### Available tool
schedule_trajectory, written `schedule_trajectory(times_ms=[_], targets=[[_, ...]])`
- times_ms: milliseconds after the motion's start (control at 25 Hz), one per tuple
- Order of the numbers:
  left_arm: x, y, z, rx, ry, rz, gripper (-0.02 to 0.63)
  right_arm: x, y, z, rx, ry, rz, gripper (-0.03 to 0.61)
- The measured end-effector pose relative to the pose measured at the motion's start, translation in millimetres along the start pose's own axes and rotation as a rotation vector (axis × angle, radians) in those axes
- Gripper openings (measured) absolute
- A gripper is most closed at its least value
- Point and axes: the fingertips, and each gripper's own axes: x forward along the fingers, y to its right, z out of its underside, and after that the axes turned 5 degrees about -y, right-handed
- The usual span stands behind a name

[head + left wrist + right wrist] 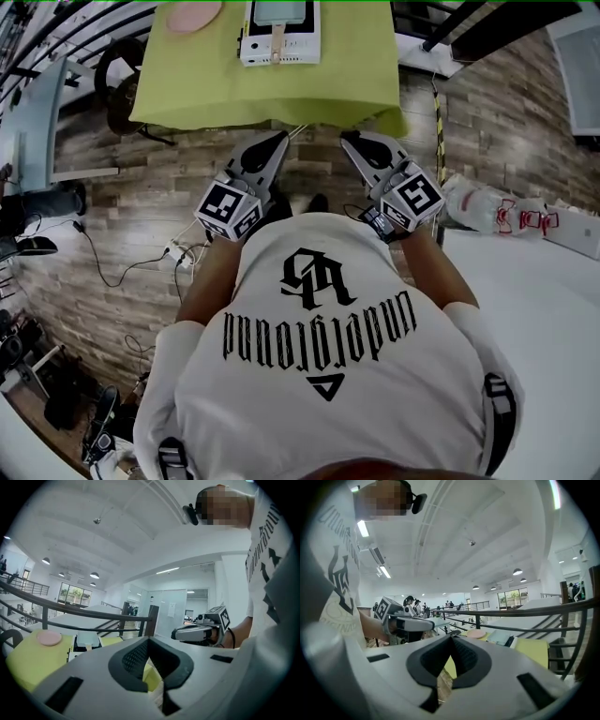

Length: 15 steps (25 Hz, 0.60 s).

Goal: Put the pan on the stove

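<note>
Both pressed together, left tongs [277, 141] and right tongs [348, 139] hang before the green table [347, 80].

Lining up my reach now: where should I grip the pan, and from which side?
Probably the wooden handle: it juts from the pan straight toward the near edge of the table, so approach from that side, closing across its narrow width.

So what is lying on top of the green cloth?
A pink round dish and a white stove, which carries a pale piece with a wooden handle. The cloth hides the tabletop under it.
</note>
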Motion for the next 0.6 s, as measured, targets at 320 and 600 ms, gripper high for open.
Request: schedule_trajectory(times_ms=[320,600], targets=[[1.5,15.4,1.1,0.006,0.0,0.013,0.002,-13.0,-6.9,3.4,-0.002,0.007,0.005,-0.002],[4.8,19.5,-3.5,0.005,0.003,0.024,0.002,-17.6,-6.3,-2.4,-0.004,0.013,0.014,-0.002]])
